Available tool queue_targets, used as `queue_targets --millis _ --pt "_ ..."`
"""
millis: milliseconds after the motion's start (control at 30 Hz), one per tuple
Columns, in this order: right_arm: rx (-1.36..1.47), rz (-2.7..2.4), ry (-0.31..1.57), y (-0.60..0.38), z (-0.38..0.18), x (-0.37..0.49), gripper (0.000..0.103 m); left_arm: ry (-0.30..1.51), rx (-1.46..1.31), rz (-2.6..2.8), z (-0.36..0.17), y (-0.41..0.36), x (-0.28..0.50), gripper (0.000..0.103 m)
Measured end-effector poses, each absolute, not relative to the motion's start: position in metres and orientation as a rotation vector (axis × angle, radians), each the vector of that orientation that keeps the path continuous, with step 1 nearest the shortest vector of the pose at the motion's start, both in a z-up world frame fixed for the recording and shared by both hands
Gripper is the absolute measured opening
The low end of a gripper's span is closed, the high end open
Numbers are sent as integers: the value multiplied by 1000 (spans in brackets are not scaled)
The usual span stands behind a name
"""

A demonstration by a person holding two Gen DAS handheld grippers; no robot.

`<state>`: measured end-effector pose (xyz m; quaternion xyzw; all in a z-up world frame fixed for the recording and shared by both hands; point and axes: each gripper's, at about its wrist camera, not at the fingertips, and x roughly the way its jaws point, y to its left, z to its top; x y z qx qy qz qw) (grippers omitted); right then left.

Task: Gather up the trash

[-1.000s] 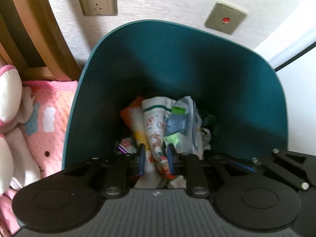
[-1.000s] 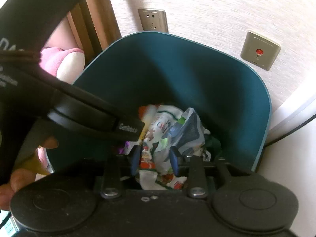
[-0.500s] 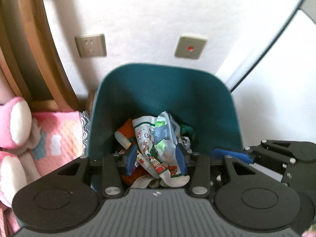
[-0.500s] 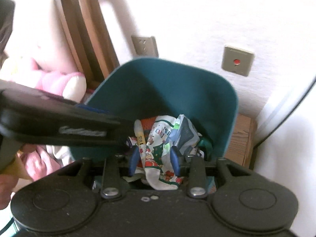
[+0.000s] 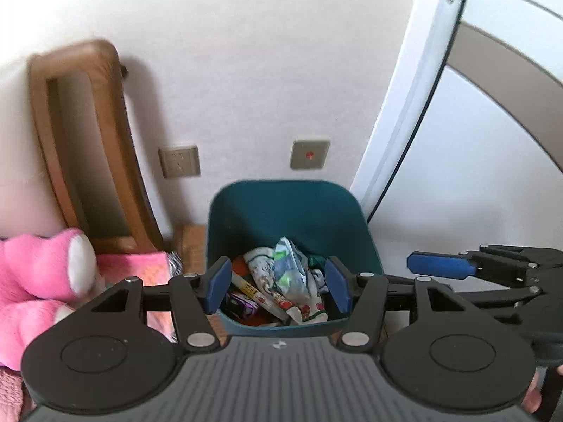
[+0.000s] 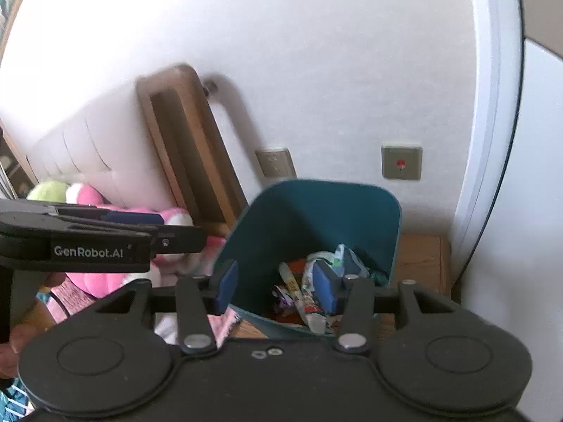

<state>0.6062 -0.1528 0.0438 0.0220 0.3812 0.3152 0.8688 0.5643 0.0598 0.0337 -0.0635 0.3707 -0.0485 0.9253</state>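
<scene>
Left tool (image 5: 278,286): blue pads spread, nothing pinched, jaws just been opening. Seen between the pads, lower centre of the left wrist frame, the teal bin (image 5: 292,207) stands against the wall. Trash (image 5: 281,281) lies loose inside it (crumpled wrappers, printed paper). Right tool (image 6: 274,286): pads also parted and empty, jaws just been opening; the bin sits right of centre in its frame. Pink plush toy (image 5: 38,274) at left edge. Wall socket (image 5: 178,161) above the bin.
</scene>
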Motion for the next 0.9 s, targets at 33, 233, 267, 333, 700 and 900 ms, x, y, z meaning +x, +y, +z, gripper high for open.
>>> queue_targets --millis 33,233,267,333,700,900 --pt "49 664 784 -154 48 601 48 744 -125 -103 38 61 556 62" --pt "35 681 700 -157 69 563 59 662 -94 -115 53 64 514 74" --pt "33 682 687 -157 72 558 59 659 -93 -121 54 65 510 76" --pt "34 687 670 -157 74 551 60 656 -101 -124 56 68 500 82" --pt "18 689 603 -157 88 515 73 615 -140 -130 60 77 461 95" --pt "16 686 578 -157 91 503 78 585 -132 -110 62 79 448 99"
